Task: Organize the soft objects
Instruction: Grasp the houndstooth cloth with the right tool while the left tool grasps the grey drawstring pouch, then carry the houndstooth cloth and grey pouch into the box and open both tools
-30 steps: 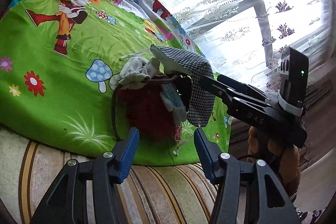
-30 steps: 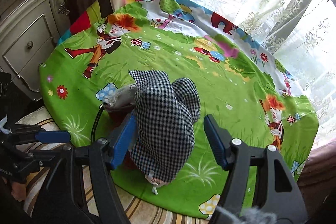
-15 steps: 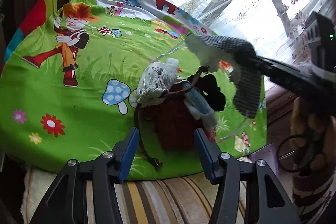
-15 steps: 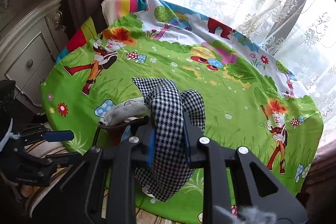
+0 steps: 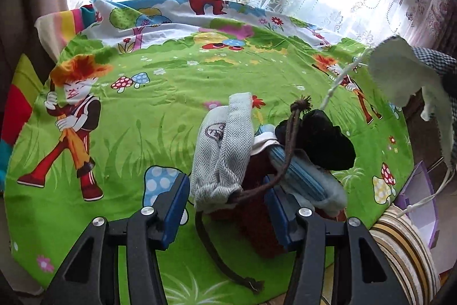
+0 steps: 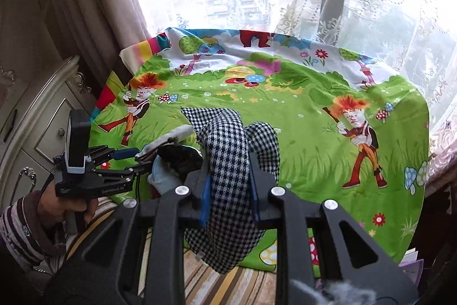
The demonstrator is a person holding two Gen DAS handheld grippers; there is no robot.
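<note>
Overhanging green sheet (image 6: 328,162), its far half bare beyond the pile (image 5: 257,162).

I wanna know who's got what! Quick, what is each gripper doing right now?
Left gripper: jaws open, just been closing around the pile of pouches, not gripping yet.
Right gripper: closed on the checkered cloth bag.

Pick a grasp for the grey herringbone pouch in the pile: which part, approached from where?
Probably the bunched lower end of the grey herringbone pouch, approached from above and the near side. It lies on top of the pile, gathered narrow there, already between the left gripper and its open jaws. Stay clear of the brown cord crossing beside it.
</note>
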